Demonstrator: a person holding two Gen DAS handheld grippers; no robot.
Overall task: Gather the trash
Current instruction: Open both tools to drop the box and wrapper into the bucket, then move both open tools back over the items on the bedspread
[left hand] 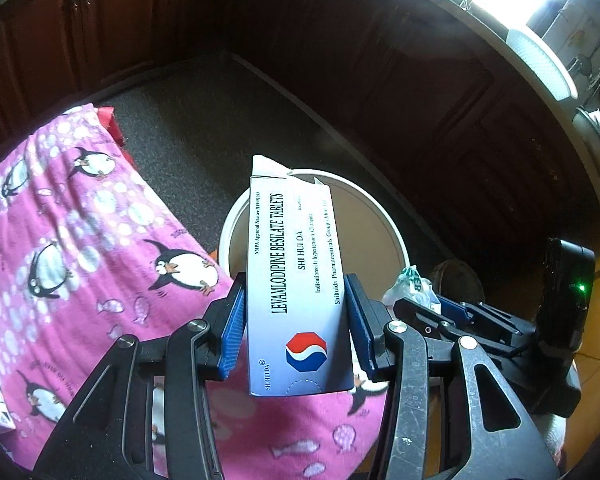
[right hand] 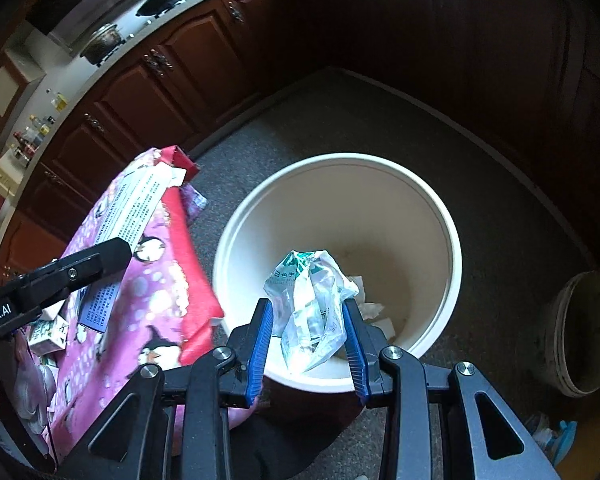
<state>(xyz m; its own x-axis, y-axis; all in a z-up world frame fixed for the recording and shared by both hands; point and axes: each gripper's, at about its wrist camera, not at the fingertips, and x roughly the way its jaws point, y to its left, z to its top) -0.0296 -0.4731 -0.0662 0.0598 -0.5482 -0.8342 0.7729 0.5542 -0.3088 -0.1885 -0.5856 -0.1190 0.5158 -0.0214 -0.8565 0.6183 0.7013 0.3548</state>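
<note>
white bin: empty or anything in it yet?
Not empty: white crumpled scraps lie at the bottom of the white bin.

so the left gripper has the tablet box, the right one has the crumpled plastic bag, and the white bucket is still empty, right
Not quite: the white bucket is not empty. The right wrist view shows crumpled white paper at its bottom. The rest holds: the left gripper grips the tablet box, the right gripper the plastic bag.

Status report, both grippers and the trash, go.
Left gripper shut on medicine box. Right gripper shut on crumpled plastic bag, over white bin. Paper scraps already inside. Nothing in the way.
</note>
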